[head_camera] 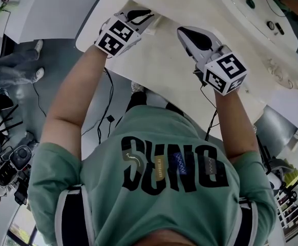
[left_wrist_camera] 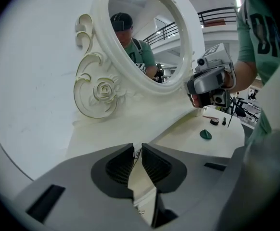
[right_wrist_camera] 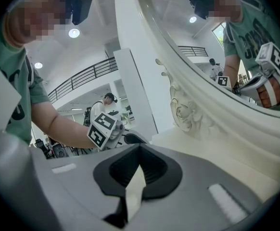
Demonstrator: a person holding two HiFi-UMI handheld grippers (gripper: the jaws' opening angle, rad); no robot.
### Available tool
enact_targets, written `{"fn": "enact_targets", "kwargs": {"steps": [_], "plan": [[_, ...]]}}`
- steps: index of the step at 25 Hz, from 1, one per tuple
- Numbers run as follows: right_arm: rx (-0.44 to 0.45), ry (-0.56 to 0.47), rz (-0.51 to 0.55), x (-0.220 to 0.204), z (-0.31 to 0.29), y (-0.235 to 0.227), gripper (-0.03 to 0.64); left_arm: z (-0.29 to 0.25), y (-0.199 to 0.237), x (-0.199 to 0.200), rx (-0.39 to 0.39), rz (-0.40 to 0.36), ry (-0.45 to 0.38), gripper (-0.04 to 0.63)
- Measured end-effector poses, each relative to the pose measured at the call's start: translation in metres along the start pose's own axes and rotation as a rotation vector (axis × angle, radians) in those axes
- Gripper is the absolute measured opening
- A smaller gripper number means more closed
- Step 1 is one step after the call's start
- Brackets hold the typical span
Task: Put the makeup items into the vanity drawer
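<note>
The small dark makeup items (left_wrist_camera: 215, 121) at the far end of the cream vanity top (left_wrist_camera: 183, 134) are too tiny to name. From above, the person's green shirt (head_camera: 154, 137) covers the vanity's front edge. The white-framed oval mirror (right_wrist_camera: 202, 47) runs off the picture's edge.

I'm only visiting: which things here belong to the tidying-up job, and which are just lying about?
Belongs to the job: green round item, small round pot and dark stick on the vanity top; left gripper and right gripper, both empty.
Just lying about: floor cable, black gear on the floor; the mirror plays no part.
</note>
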State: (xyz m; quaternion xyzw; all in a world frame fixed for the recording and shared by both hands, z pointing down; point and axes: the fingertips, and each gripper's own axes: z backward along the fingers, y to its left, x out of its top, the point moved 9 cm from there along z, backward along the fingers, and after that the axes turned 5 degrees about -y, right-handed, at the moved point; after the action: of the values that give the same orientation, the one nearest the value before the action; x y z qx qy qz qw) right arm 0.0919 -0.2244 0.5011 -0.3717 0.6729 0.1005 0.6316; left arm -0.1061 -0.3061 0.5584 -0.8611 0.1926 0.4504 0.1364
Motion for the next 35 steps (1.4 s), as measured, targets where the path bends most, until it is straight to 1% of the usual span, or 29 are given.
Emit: {"fn": "enact_targets", "kwargs": {"steps": [4, 8, 10, 12, 14, 17, 19, 22, 24, 27, 28, 32, 35], "plan": [[0.004, 0.008, -0.001, -0.001, -0.002, 0.001, 0.009, -0.005, 0.002, -0.004, 0.009, -0.044, 0.04, 0.06], [0.006, 0.014, 0.004, -0.001, -0.001, 0.003, 0.009, -0.007, -0.002, -0.005, -0.005, -0.096, 0.052, 0.084], [0.005, 0.011, 0.006, 0.001, 0.001, 0.004, 0.009, -0.002, -0.004, 0.0, 0.012, -0.102, 0.037, 0.089], [0.004, 0.004, 0.01, 0.003, 0.007, 0.007, 0.009, 0.013, -0.007, 0.011, 0.051, -0.089, -0.012, 0.089], [0.0, -0.002, 0.011, 0.005, 0.017, 0.01, 0.009, 0.035, -0.017, 0.022, 0.087, -0.037, -0.089, 0.089], [-0.008, -0.013, 0.003, 0.009, 0.038, 0.016, 0.009, 0.072, -0.046, 0.025, 0.085, 0.12, -0.196, 0.089], [-0.007, -0.022, -0.001, 0.014, 0.051, 0.022, 0.009, 0.094, -0.07, 0.022, 0.069, 0.208, -0.239, 0.082], [0.011, -0.035, 0.01, 0.025, 0.072, 0.035, 0.009, 0.122, -0.105, 0.023, 0.063, 0.301, -0.284, 0.064], [0.037, -0.05, 0.034, 0.037, 0.083, 0.042, 0.009, 0.138, -0.123, 0.033, 0.078, 0.342, -0.335, 0.042], [0.088, -0.065, 0.074, 0.056, 0.102, 0.059, 0.009, 0.164, -0.149, 0.058, 0.106, 0.394, -0.435, 0.005], [0.107, -0.069, 0.087, 0.061, 0.109, 0.067, 0.009, 0.173, -0.16, 0.067, 0.114, 0.405, -0.469, 0.005], [0.176, -0.084, 0.148, 0.084, 0.132, 0.095, 0.009, 0.208, -0.192, 0.099, 0.156, 0.407, -0.585, 0.003], [0.175, -0.063, 0.182, 0.094, 0.142, 0.115, 0.009, 0.231, -0.205, 0.11, 0.183, 0.421, -0.636, 0.003]]}}
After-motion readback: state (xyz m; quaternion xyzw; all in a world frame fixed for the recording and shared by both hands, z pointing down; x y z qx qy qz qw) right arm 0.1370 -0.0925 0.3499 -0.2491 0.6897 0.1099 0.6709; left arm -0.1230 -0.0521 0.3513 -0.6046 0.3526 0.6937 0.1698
